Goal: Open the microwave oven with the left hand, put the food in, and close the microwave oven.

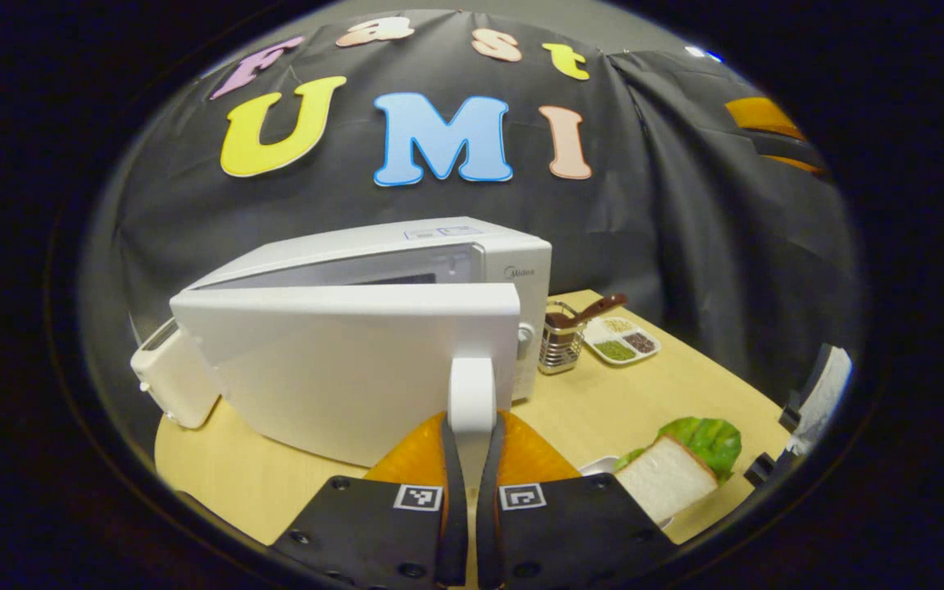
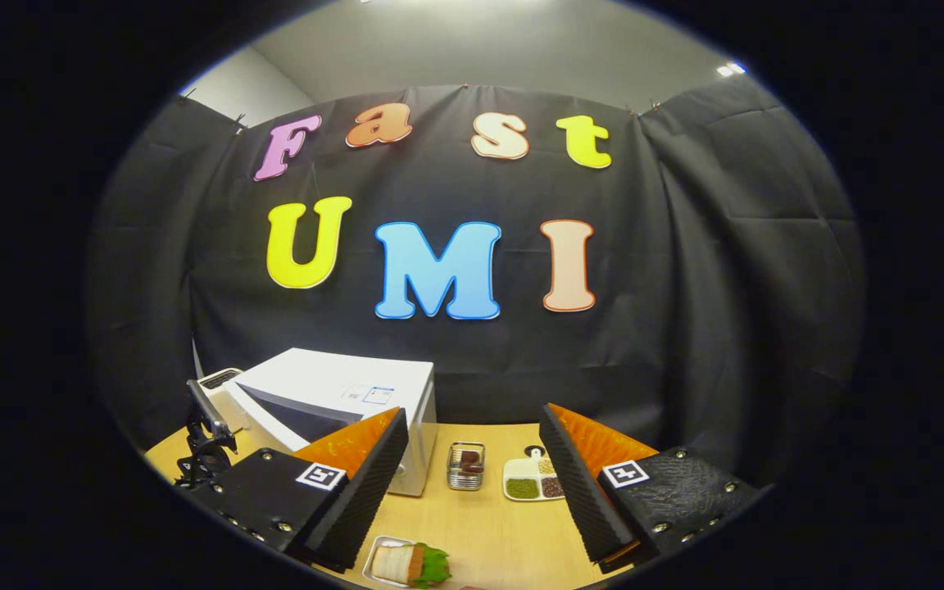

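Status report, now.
Left gripper shut on door handle, microwave door partly open. Right gripper open, empty. Sandwich waiting on tray.

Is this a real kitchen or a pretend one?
Probably a pretend kitchen in a recording booth: a white microwave with its door ajar, a sandwich on a tray and a sectioned dish of beans sit on a wooden table against hanging black cloth.

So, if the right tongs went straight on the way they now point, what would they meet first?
Probably the metal holder or the seasoning dish on the table, between the open right tongs; depth is unclear.
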Action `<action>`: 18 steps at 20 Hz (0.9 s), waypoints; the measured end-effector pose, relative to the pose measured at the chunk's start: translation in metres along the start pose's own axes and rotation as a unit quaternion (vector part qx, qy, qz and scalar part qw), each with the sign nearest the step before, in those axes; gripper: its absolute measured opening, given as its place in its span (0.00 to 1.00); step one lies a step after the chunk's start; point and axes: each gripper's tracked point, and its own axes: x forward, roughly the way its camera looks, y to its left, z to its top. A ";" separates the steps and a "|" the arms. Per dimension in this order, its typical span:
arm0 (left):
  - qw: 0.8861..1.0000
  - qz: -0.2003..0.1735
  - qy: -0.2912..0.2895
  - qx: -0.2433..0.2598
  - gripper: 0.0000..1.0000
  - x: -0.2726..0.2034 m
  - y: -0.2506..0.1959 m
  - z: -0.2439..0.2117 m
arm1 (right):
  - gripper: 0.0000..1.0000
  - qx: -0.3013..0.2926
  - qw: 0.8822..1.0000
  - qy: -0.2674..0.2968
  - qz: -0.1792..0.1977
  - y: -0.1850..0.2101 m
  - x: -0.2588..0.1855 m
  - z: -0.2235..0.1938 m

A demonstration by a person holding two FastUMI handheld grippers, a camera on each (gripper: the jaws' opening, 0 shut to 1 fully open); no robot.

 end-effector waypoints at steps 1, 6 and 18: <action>1.000 -0.009 0.004 0.004 0.12 -0.008 0.001 -0.005 | 0.98 0.003 1.000 0.003 0.016 0.008 0.000 -0.002; 0.997 -0.062 0.032 0.031 0.12 -0.064 0.018 -0.032 | 0.98 0.009 0.996 0.043 0.080 0.038 -0.003 -0.028; 0.986 -0.092 0.109 0.089 0.13 -0.188 0.123 -0.098 | 1.00 0.087 0.973 0.205 0.059 0.021 -0.003 -0.150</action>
